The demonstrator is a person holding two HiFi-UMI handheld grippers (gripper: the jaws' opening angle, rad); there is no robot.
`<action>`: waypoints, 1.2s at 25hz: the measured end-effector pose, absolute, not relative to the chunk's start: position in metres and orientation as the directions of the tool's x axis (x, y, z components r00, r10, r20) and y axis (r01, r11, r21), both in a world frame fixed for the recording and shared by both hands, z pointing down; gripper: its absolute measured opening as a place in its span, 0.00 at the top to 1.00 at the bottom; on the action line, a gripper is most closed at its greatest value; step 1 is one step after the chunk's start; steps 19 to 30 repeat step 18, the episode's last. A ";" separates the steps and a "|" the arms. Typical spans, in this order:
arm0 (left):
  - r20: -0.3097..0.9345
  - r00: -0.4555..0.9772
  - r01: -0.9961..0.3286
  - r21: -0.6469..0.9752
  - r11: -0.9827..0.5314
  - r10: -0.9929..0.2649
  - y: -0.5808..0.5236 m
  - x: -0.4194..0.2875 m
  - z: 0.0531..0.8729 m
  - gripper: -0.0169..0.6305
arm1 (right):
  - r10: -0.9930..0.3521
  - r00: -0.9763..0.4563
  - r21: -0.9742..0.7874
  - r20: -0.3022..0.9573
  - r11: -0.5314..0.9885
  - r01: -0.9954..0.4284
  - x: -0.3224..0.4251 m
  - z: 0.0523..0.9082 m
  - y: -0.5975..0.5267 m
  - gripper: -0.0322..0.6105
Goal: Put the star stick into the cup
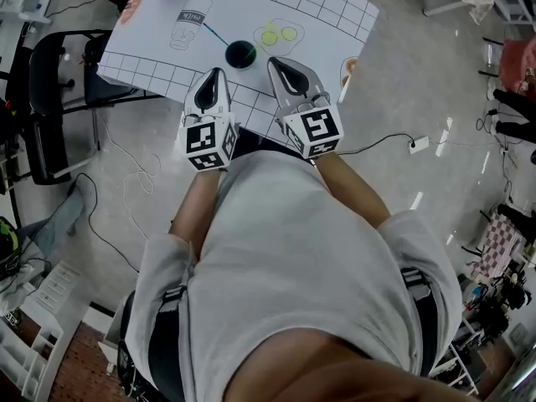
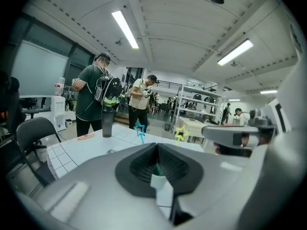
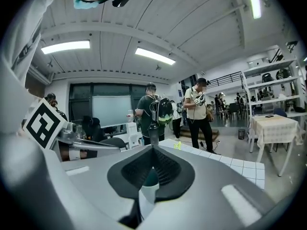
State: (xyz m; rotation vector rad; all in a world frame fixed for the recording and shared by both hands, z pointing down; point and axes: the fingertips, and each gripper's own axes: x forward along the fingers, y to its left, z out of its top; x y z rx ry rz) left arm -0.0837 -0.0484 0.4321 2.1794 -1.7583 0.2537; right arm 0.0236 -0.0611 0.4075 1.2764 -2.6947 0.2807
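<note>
A dark cup (image 1: pixel 241 54) stands on the white gridded mat (image 1: pixel 335 11), just beyond both grippers. A blue star stick (image 1: pixel 214 37) leans out of the cup to the far left; its blue star (image 2: pixel 139 130) shows above the jaws in the left gripper view. A yellow star (image 2: pixel 181 133) on a stick rises to its right, and also shows small in the right gripper view (image 3: pixel 177 145). My left gripper (image 1: pixel 216 74) and right gripper (image 1: pixel 275 62) hover side by side near the cup, both shut and empty. The jaws hide most of the cup in both gripper views.
A tall dark tumbler (image 2: pixel 107 122) stands at the far side of the table. A black chair (image 1: pixel 50 99) sits left of the table, with cables on the floor (image 1: pixel 126 182). Several people stand behind the table, and shelves (image 2: pixel 196 104) stand further back.
</note>
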 end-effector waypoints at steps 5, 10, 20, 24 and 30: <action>0.332 0.198 -0.978 0.131 -0.163 -0.922 -0.035 -0.074 0.428 0.97 | -0.743 -0.639 -0.112 0.201 0.631 -0.768 0.033 0.405 -0.052 0.95; 0.325 0.161 -0.985 0.113 -0.131 -0.932 -0.025 -0.070 0.427 0.97 | -0.732 -0.653 -0.118 0.196 0.643 -0.756 0.041 0.408 -0.044 0.95; 0.322 0.134 -0.989 0.101 -0.107 -0.937 -0.007 -0.055 0.426 0.97 | -0.716 -0.671 -0.109 0.192 0.664 -0.740 0.052 0.412 -0.031 0.95; 0.322 0.134 -0.989 0.101 -0.107 -0.937 -0.007 -0.055 0.426 0.97 | -0.716 -0.671 -0.109 0.192 0.664 -0.740 0.052 0.412 -0.031 0.95; 0.322 0.134 -0.989 0.101 -0.107 -0.937 -0.007 -0.055 0.426 0.97 | -0.716 -0.671 -0.109 0.192 0.664 -0.740 0.052 0.412 -0.031 0.95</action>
